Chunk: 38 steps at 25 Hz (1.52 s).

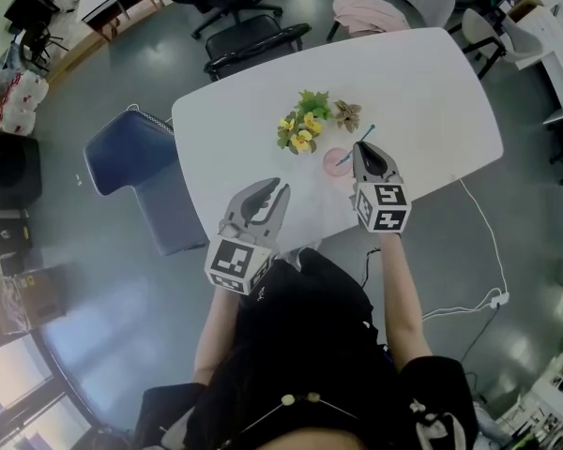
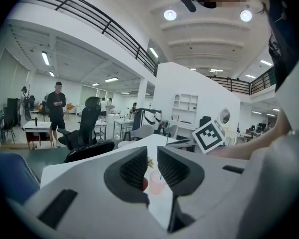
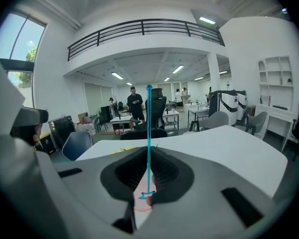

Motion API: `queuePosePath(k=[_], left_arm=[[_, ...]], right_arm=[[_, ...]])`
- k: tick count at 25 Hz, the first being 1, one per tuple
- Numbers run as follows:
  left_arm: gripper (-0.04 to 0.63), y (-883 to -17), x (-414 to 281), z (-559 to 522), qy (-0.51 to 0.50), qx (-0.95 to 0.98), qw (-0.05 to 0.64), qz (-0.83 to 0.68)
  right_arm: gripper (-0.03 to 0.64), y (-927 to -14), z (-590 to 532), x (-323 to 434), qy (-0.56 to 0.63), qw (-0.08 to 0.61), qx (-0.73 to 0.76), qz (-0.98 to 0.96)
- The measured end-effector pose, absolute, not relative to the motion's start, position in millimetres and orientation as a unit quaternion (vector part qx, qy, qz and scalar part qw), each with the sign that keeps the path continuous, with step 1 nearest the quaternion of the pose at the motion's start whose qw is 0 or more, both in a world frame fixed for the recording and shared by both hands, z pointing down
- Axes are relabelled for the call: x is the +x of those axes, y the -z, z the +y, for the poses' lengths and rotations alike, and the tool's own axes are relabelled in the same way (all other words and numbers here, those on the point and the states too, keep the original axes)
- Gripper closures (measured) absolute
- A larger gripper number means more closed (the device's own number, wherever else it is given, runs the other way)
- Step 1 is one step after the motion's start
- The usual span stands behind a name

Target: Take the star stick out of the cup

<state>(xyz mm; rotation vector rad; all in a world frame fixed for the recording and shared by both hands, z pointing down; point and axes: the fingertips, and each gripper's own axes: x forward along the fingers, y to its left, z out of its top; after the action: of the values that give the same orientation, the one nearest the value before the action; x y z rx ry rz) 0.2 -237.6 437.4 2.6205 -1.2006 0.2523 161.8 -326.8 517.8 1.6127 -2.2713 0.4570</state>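
Observation:
A pink cup stands on the white table, just beside my right gripper. The thin blue star stick leans up out of the cup toward the far right. In the right gripper view the stick runs straight up between the jaws, its star end low over the cup; the right gripper is shut on it. My left gripper hovers over the table's near edge, left of the cup. It is open and holds nothing; the cup shows through its gap.
Yellow flowers with green leaves and a brownish dried flower lie just beyond the cup. A blue chair stands at the table's left, a black chair behind it. A white cable runs over the floor at right.

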Motion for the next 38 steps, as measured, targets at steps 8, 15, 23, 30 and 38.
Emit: queuePosePath(k=[8, 15, 23, 30, 38], left_arm=[[0.532, -430.4, 22.8, -255.2, -0.082, 0.911, 0.112, -0.388], [0.532, -421.6, 36.3, -265.2, -0.073, 0.917, 0.104, -0.377], [0.532, -413.7, 36.4, -269.1, -0.06, 0.917, 0.102, -0.381], [0.532, -414.3, 33.4, -269.6, -0.057, 0.916, 0.103, -0.384], [0.532, -411.2, 33.4, -267.5, -0.052, 0.916, 0.102, -0.385]], right_arm=[[0.595, -440.8, -286.4, 169.8, -0.111, 0.089, 0.581, -0.801], [0.595, -396.1, -257.7, 170.4, -0.094, 0.045, 0.585, -0.804], [0.595, -378.6, -238.4, 172.2, -0.085, 0.012, 0.591, -0.802], [0.597, -374.4, -231.6, 174.5, -0.09, 0.0, 0.595, -0.798], [0.598, -358.7, -228.8, 171.6, -0.075, -0.005, 0.591, -0.803]])
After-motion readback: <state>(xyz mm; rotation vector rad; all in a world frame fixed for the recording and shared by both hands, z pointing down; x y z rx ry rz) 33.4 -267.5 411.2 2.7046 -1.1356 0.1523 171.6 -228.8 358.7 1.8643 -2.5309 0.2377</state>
